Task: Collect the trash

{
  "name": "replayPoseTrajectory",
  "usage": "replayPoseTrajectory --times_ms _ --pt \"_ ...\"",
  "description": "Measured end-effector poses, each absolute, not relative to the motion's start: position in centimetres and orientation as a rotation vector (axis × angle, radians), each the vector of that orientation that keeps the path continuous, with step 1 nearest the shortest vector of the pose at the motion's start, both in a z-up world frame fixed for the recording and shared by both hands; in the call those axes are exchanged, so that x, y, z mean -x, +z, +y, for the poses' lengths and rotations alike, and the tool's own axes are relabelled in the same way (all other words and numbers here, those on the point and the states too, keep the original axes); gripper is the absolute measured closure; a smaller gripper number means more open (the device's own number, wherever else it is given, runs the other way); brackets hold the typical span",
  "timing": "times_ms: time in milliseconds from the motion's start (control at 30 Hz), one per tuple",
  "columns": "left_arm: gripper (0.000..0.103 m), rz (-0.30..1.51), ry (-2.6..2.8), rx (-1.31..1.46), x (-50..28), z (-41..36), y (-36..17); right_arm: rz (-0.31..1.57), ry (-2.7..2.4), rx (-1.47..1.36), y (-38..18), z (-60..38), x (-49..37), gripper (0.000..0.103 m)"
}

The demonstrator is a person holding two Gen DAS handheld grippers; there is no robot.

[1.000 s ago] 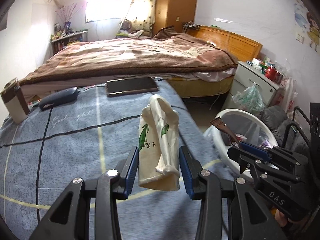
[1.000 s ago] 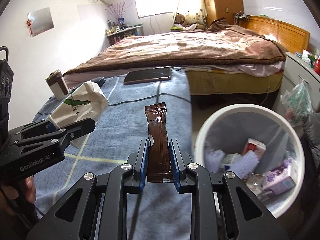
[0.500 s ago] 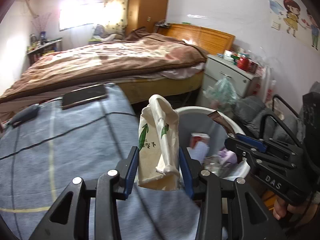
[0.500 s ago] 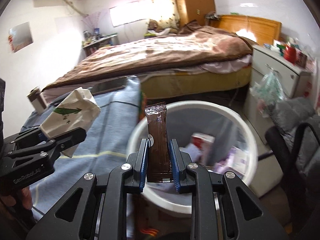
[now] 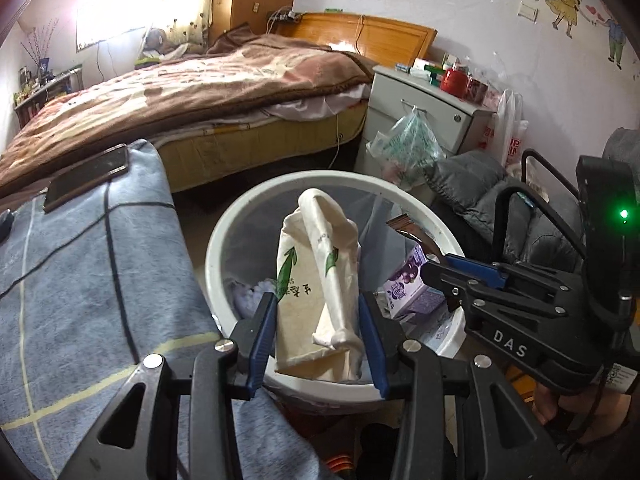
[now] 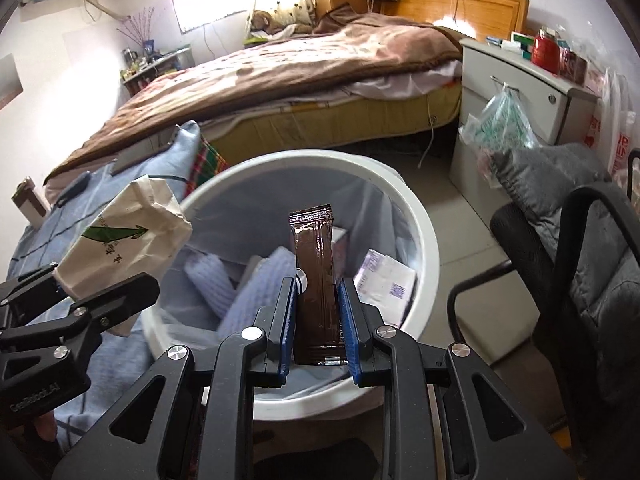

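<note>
Both loaded grippers (image 5: pixel 316 336) (image 6: pixel 316 324) apparently inside bin rim (image 6: pixel 424 236)

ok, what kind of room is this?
Almost certainly a home bedroom: a bed with a brown blanket, a wooden headboard, and a cluttered white nightstand beside it.

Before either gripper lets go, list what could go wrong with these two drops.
1. The left gripper holds the white paper bag near the white bin's near rim; in the right wrist view it hangs over the rim's edge, so it may fall on the blue blanket.
2. The right gripper pinches the brown wrapper low; it could catch on a pad.
3. The grippers sit close and could bump.
</note>
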State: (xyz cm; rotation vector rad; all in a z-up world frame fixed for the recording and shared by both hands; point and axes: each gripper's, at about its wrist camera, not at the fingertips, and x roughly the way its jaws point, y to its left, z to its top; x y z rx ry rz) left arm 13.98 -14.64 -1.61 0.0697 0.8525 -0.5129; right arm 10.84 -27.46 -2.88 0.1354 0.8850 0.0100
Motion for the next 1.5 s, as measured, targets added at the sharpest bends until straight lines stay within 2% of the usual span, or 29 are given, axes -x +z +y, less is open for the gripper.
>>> replayPoseTrajectory --times_ms 200,267,333,400,800,967,1500 --pt "0.056 0.866 -0.515 -0.051 -14.1 -14.8 -1.8 0.901 -0.007 -0.135 -3.2 -27.8 -10.7 0.077" --pt "0.055 0.866 -0.512 -0.05 -14.0 -14.6 -1.8 0.896 -0.016 -0.134 -3.0 -28.0 -10.5 0.069" --pt "0.053 0.865 -0.511 -0.049 -14.0 -14.6 -1.8 0.889 -0.009 -0.144 -2.9 -28.1 -10.3 0.051" --pt "0.052 0.862 -0.506 -0.048 -13.9 -14.6 -1.7 0.877 0.001 -0.158 -2.6 -28.2 -10.1 0.047" --pt "0.042 0.722 -0.393 -0.067 -8.8 -11.7 0.7 0.727 -0.033 -0.167 0.3 -27.0 -5.8 0.047" --pt "0.042 0.651 -0.347 -0.082 -6.2 -10.6 1.7 0.677 -0.052 -0.146 0.8 -26.0 -3.6 0.047" --pt "0.041 0.597 -0.261 -0.034 -1.7 -7.8 1.6 0.595 -0.084 -0.098 1.6 -23.6 1.0 0.047"
